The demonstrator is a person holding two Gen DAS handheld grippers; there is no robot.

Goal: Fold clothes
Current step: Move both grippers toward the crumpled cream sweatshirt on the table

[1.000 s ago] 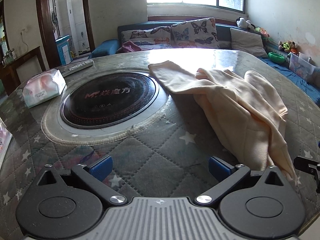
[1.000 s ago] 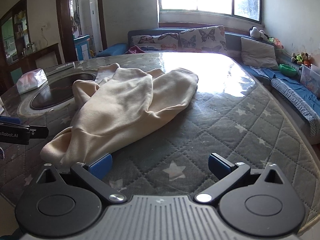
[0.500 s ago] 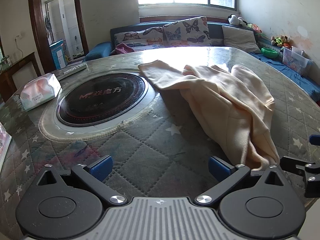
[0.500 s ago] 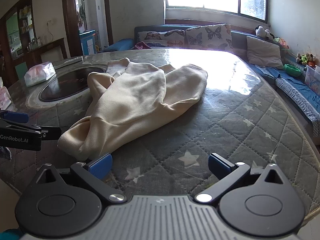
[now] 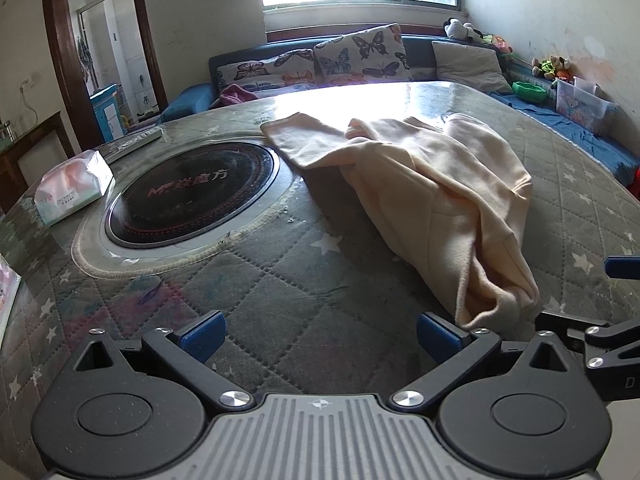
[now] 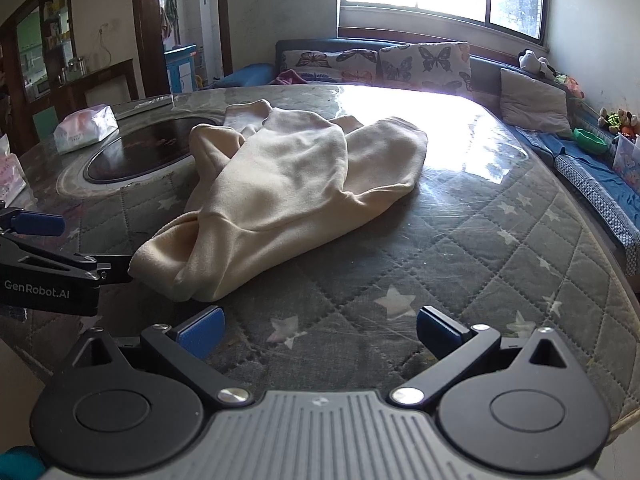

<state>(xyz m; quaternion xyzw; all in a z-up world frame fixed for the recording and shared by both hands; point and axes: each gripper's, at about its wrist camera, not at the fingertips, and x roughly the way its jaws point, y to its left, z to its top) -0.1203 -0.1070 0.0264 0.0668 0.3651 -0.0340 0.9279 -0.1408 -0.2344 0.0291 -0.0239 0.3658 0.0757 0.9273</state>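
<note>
A cream fleece garment (image 5: 436,200) (image 6: 288,184) lies crumpled on the round quilted table (image 5: 240,292), one long end stretched toward the black hotplate. My left gripper (image 5: 320,334) hovers open over bare quilt, its right fingertip just short of the garment's near bunched end (image 5: 496,300). My right gripper (image 6: 320,330) is open too, holding nothing, a short way in front of that same bunched end (image 6: 176,268). Each gripper shows at the other view's edge: the right one (image 5: 600,344), the left one (image 6: 44,260).
A black induction hotplate (image 5: 192,196) is set in the table's middle. A tissue pack (image 5: 72,188) and a remote (image 5: 132,142) lie past it at left. A sofa with butterfly cushions (image 5: 320,60) and toys rings the far side. The table edge (image 6: 624,412) is close at right.
Both grippers have drawn back and shifted, so the garment's near end now sits closer to the left gripper's right finger and further ahead of the right gripper. The garment itself has not moved.
</note>
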